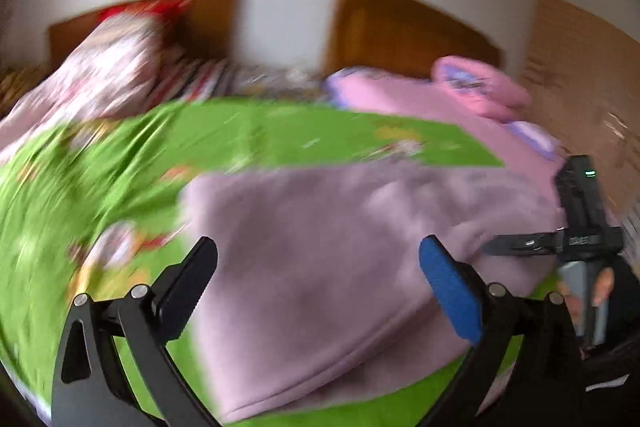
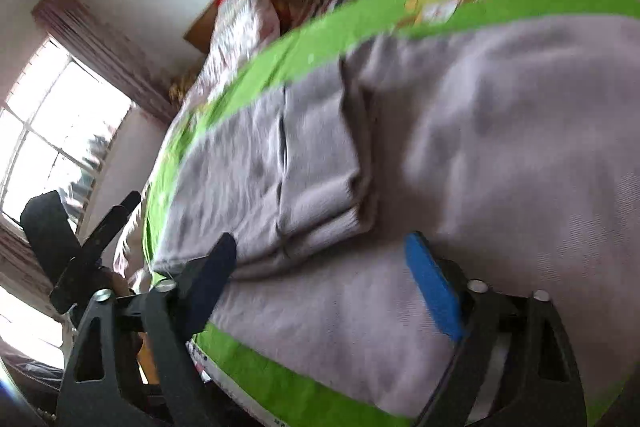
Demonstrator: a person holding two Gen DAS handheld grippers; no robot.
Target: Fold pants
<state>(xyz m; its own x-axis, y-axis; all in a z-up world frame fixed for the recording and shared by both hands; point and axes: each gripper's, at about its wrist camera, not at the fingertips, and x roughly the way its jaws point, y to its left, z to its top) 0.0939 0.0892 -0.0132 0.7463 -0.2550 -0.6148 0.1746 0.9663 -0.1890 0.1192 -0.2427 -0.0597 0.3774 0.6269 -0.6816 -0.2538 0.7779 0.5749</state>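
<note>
Left gripper (image 1: 318, 267): fingers wide apart, black finger (image 1: 188, 287) at 7 o'clock of its wrist view, blue pad (image 1: 450, 291) at 5 o'clock, nothing between them but air over the pants (image 1: 340, 247). No pad is pressing cloth; the tips hang over the near half of the fabric, and contact can't be confirmed through the motion blur. Pants are mauve-grey, spread on the green sheet (image 1: 120, 155), filling centre to 4 o'clock of the left view, near hem curving along the bottom at 6 o'clock. Right gripper (image 2: 320, 259): fingers also apart, somewhat narrower gap, black finger (image 2: 208, 279) at 7 o'clock, blue pad (image 2: 432, 287) at 5 o'clock, nothing clamped. Both tips sit low over the pants, the black one just beside the folded edge; touching or not, can't tell. In the right view a folded-over layer of the pants lies at centre, its stacked edges ending just above the gap between the fingers, with flat cloth running out to 3 o'clock and down to 6. Green sheet shows as a band at 12 to 1 o'clock and a strip at 6 to 7. In the left view the other gripper's body shows at 3 to 4 o'clock with a hand (image 1: 600, 287) on it, at the pants' right edge. Floral bedding (image 1: 112, 67) at 10 o'clock, pink bedding (image 1: 460, 95) at 1 to 2 o'clock, both well clear of the pants.
</note>
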